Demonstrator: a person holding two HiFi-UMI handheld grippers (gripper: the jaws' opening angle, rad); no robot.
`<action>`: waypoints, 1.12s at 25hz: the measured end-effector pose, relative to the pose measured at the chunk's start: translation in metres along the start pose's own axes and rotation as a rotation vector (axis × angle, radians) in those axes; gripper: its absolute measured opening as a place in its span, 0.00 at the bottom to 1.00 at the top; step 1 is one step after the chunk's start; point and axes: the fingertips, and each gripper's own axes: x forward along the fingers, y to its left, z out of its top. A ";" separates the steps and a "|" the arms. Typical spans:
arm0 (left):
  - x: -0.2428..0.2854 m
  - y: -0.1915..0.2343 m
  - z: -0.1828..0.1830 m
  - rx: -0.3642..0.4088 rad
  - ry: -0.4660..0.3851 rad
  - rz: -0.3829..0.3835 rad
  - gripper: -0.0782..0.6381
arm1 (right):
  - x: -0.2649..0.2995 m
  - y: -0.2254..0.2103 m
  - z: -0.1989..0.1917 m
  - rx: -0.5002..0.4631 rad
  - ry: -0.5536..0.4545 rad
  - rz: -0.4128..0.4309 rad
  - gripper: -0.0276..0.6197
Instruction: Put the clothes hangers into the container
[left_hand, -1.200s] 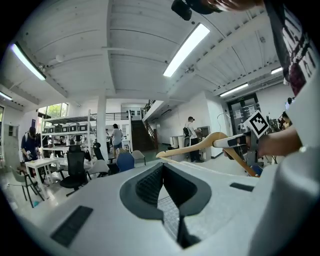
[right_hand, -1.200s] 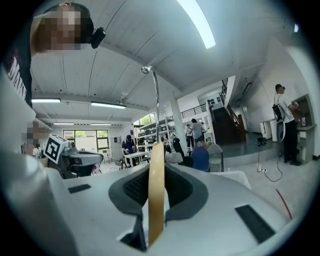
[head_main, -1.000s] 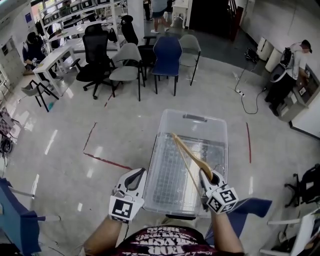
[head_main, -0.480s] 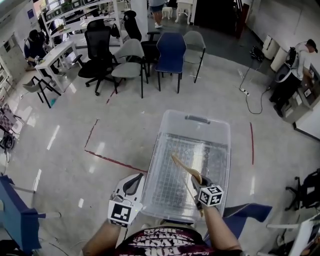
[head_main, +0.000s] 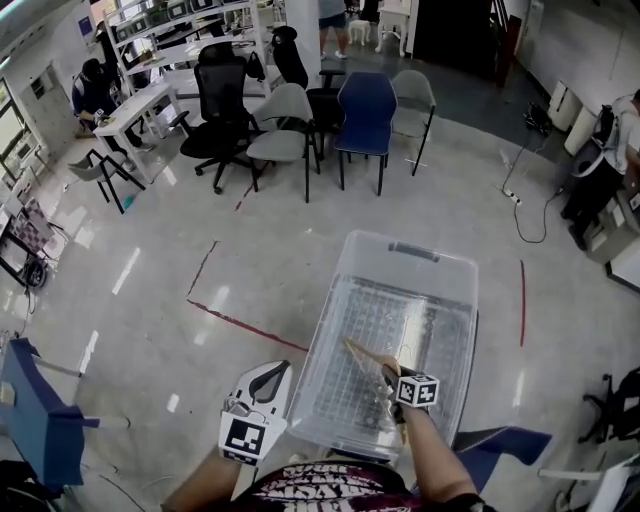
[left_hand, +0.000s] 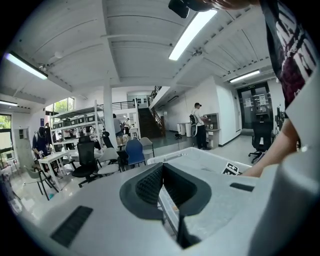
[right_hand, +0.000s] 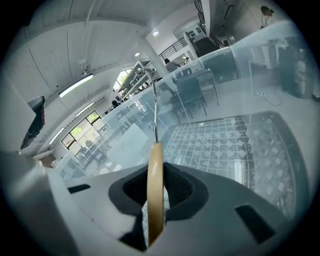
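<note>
Hanger (head_main: 366, 356) of pale wood is sitting clamped in my right gripper (head_main: 390, 373), and in the right gripper view I am seeing the jaws pressing on both sides of the wooden bar (right_hand: 155, 192) while its thin metal hook (right_hand: 154, 105) is sticking up beyond them. The hanger is hanging inside the clear plastic container (head_main: 318, 340), low over the gridded bottom (right_hand: 227, 142), its free end pointing toward the far left of the tub; I am not able to tell whether it is touching the bottom. My right forearm is reaching in over the near rim.

My left gripper (head_main: 268, 374) is hovering outside the container, just beside its near left corner, above the shiny floor (head_main: 150, 300). In the left gripper view its jaws (left_hand: 167, 187) are lying together with nothing between them.

Beyond the tub, red tape lines (head_main: 235, 322) are running across the floor. Farther off, a blue chair (head_main: 366, 105), grey chairs (head_main: 283, 125) and a black office chair (head_main: 222, 95) are standing in a group, a person (head_main: 95, 85) is sitting at a white bench (head_main: 140, 100), and another person (head_main: 622, 130) is standing at the right edge
</note>
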 end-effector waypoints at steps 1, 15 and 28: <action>-0.002 0.001 0.000 0.005 0.003 0.004 0.12 | 0.004 -0.004 -0.004 0.012 0.003 0.005 0.14; -0.015 -0.005 0.002 0.009 -0.023 -0.014 0.12 | -0.023 -0.072 -0.047 0.132 0.041 -0.340 0.57; -0.033 -0.026 0.029 0.006 -0.128 -0.119 0.12 | -0.186 0.034 0.065 -0.117 -0.406 -0.389 0.22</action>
